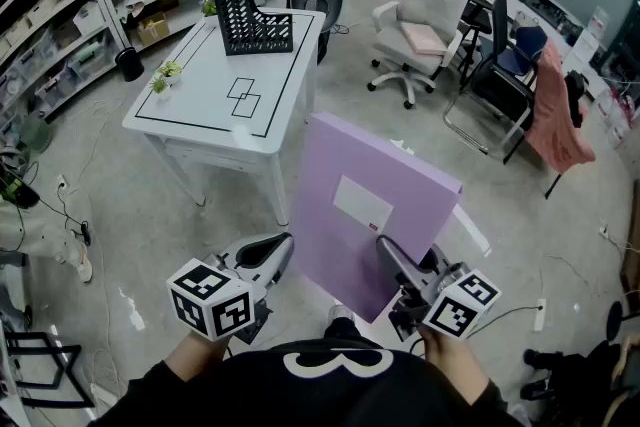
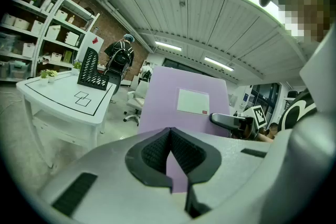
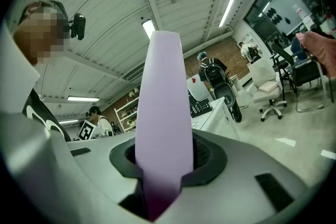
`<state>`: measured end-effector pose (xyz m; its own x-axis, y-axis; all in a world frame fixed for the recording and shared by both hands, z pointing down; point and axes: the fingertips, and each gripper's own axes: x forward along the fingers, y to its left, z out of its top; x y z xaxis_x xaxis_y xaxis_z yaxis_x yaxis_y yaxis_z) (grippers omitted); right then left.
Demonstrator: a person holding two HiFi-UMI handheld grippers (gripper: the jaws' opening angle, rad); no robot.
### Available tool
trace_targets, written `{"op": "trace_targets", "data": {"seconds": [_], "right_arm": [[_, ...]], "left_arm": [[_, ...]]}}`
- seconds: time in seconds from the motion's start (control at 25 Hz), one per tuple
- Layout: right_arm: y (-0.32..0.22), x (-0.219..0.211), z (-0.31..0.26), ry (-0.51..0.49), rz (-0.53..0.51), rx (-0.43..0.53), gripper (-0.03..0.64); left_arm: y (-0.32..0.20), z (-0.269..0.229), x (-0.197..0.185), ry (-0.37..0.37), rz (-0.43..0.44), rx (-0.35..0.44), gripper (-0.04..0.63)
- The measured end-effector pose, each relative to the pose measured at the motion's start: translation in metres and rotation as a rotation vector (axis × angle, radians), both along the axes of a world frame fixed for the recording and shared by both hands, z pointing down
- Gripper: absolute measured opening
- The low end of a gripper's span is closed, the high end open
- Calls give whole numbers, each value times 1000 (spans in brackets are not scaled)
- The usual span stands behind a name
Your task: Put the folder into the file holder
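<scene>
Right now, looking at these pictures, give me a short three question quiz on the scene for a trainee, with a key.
1. True or false: the purple folder already stands in the black file holder.
2. Which gripper grips the folder? A) left gripper B) right gripper C) both
3. Fill in: the file holder stands on the white ____.
Key: 1 false, it is held in the air. 2 B, the left gripper's jaws are together, empty. 3 table.

One lilac rectangular folder, one black perforated plastic file holder and one white worktop are counted; two tools are seen, the left tool and the right tool.
</scene>
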<state>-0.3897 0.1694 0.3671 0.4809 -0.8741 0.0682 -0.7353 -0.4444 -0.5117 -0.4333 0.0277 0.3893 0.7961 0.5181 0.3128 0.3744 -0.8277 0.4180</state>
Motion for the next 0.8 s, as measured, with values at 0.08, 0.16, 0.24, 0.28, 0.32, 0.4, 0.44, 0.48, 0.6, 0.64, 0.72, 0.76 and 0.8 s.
{"op": "trace_targets", "data": {"seconds": [0.08,0.16,0.24,0.28,0.32,0.4,0.44,0.48,0.6,0.64,0.72,0.76,0.8], "right_arm": [[9,20,8,-9,8,2,144],[18,41,16,-21,13,4,144],[26,61,21,-31,12,7,144],[30,70,22,-31,10,9,144],[34,80,22,-28,9,12,144],[43,98,20,-20,4,17,144],[48,107,20,-17,0,17,144],[54,116,19,-15,-2,16,144],[74,141,18,-9,1,7,144],[80,147,16,-5,2,6,144],[92,158,13,4,6,9,144],[97,163,10,8,10,12,144],[102,167,8,13,13,16,144]], "left_arm": [[8,8,21,-6,3,2,6],[17,14,41,-11,6,3,5],[26,17,59,-18,9,5,5],[30,19,69,-21,9,7,5],[34,19,79,-23,9,9,5],[44,19,99,-21,10,13,6],[50,18,109,-18,11,14,6],[57,17,119,-16,12,15,5],[77,14,146,-9,19,17,5],[84,13,153,-6,22,19,6],[96,9,165,3,27,21,6],[100,7,170,8,29,23,6],[104,6,175,13,31,25,6]]}}
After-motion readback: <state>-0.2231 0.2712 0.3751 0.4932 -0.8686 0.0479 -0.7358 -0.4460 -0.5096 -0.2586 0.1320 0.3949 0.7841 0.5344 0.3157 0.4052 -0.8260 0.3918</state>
